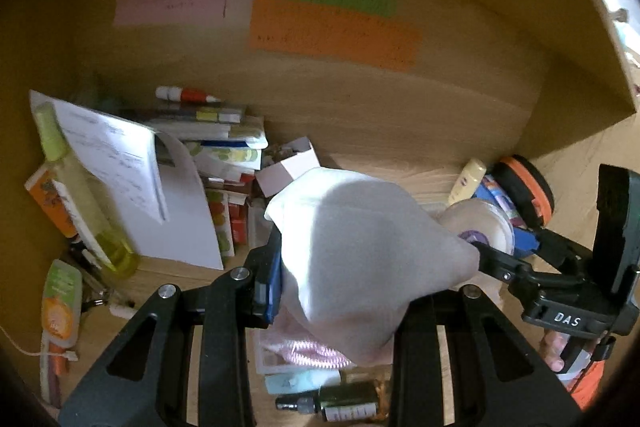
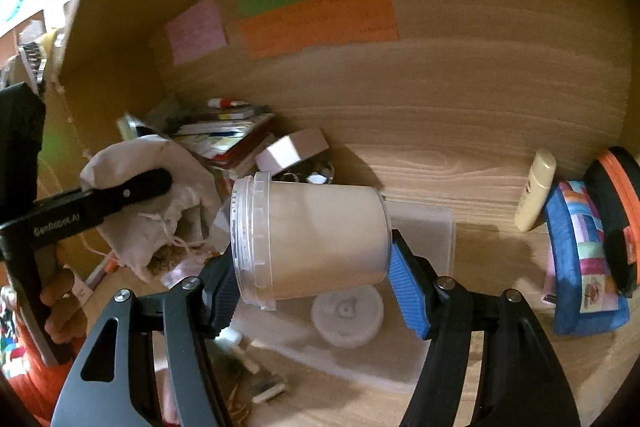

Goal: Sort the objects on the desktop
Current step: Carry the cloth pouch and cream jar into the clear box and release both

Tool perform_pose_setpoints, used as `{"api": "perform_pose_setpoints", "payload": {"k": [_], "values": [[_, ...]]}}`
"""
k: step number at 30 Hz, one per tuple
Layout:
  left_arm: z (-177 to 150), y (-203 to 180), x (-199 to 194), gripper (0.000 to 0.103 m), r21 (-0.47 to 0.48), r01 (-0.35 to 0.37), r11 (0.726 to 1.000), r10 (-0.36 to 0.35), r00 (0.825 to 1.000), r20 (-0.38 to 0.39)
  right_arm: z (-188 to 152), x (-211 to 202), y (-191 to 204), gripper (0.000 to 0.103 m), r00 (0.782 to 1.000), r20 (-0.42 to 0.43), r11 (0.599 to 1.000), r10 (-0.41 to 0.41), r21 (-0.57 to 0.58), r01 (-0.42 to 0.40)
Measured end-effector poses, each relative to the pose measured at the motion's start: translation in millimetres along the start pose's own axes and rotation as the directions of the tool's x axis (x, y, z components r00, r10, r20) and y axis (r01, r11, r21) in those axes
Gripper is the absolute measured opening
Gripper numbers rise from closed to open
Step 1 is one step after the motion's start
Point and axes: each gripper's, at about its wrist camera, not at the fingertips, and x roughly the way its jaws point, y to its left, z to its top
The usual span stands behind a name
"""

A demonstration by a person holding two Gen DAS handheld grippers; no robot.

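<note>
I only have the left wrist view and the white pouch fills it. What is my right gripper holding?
Observer: The right gripper is clamped on a translucent plastic jar, tipped sideways with its open mouth toward the pouch.
Operator: Where is the jar's lid?
Observer: A round lid lies on the clear plastic sheet directly below the jar.
Operator: Is the pouch closed?
Observer: No. Its mouth faces down-right, string loose, with brown contents showing.

Jar [image 2: 316,243] right of pouch [image 2: 160,203]; lid [image 2: 346,315] below jar.
</note>
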Motion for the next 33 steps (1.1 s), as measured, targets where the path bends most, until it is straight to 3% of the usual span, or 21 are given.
{"api": "perform_pose_setpoints", "payload": {"k": [7,11,14,17,26,33], "values": [[-2.7,5.8,41.1,0.03,-0.019,0.025,0.999,-0.027,0.996,-0.082,-3.6,43.7,-16.9,0.063,0.99,-0.077,0.993,-0.116,0.024,0.118],[-9.3,8.9,60.6,0.031,-0.026,0.052,0.998,-0.055,0.993,-0.107,-8.1,63.2,-29.2,0.063,0.99,-0.129,0.989,-0.056,0.127,0.073],[-14.0,10.4,68.7,0.031,-0.038,0.07,0.997,-0.074,0.991,-0.11,-10.6,67.2,-23.7,0.063,0.985,-0.134,0.988,-0.105,0.096,0.119],[-15.7,6.7,75.3,0.031,-0.017,0.052,0.999,-0.054,0.992,-0.116,-12.5,71.9,-19.3,0.063,0.979,-0.131,0.984,-0.154,0.063,0.164],[-24.5,18.2,89.2,0.035,-0.032,-0.001,1.0,-0.005,0.986,-0.168,-18.4,76.9,-17.9,0.063,0.971,-0.148,0.98,-0.188,0.036,0.195],[-27.3,14.0,88.5,0.047,0.0,-0.069,0.998,0.068,0.986,-0.15,-19.8,78.1,-18.4,0.063,0.97,-0.146,0.977,-0.193,0.063,0.204]]}}
